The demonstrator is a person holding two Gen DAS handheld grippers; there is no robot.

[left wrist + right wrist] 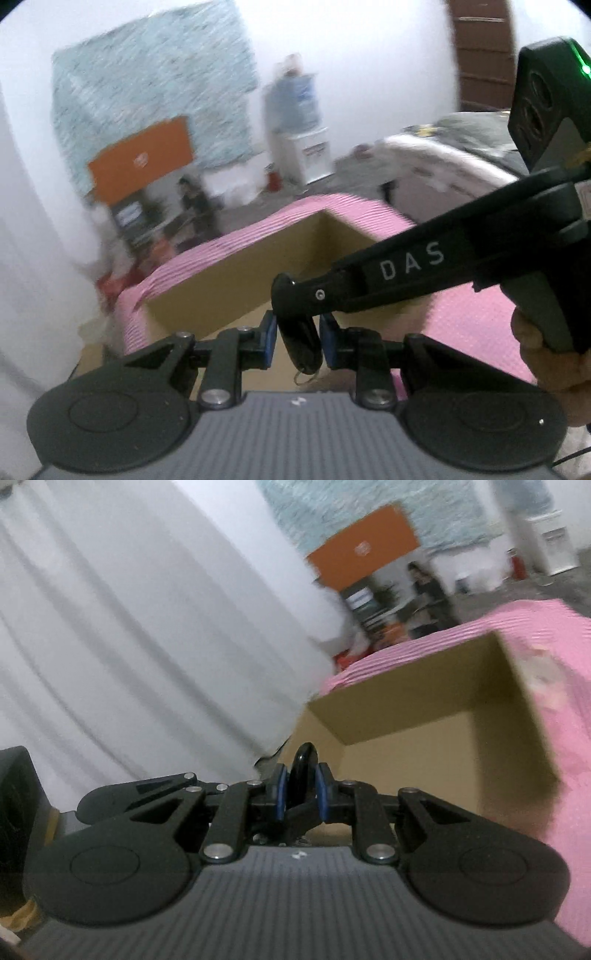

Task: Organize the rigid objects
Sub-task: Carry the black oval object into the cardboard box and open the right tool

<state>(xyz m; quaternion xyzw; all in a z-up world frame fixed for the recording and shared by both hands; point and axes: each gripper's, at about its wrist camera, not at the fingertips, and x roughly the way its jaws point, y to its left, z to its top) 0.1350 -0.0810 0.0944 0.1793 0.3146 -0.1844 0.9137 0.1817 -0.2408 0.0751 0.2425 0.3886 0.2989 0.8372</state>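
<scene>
a black key fob [301, 341], dark and glossy with rounded edges, hangs in the air between the two tools over an open cardboard box [236, 258]. the left tool [295, 341] has its blue pads [267, 341] drawn close on either side of the fob's body; whether they press on it cannot be told. the right tool [291, 302] comes in from the right side at a slant, its black tips nearly closed and clamped on the fob's upper end. from the right wrist view, the right tool [302, 792] shows its own blue pads [280, 794] pinching a narrow black rounded edge that sticks up between them.

the fob's long axis runs roughly up and down in the left wrist view, tilted slightly. a small metal ring [303, 377] dangles from its lower end, toward the camera.

the box sits just behind and beneath the tools, brown inside, with pink ribbed flaps [258, 229] folded outward. a hand [546, 362] grips the right tool's handle at the right edge. a white curtain [129, 627] hangs to the left. further back, all blurred, stand an orange panel [142, 158], a pale blue patterned sheet on the wall [155, 81], a water dispenser [295, 122] and a bed [454, 147] with grey bedding. a person [428, 590] in dark clothing is near the orange panel.
</scene>
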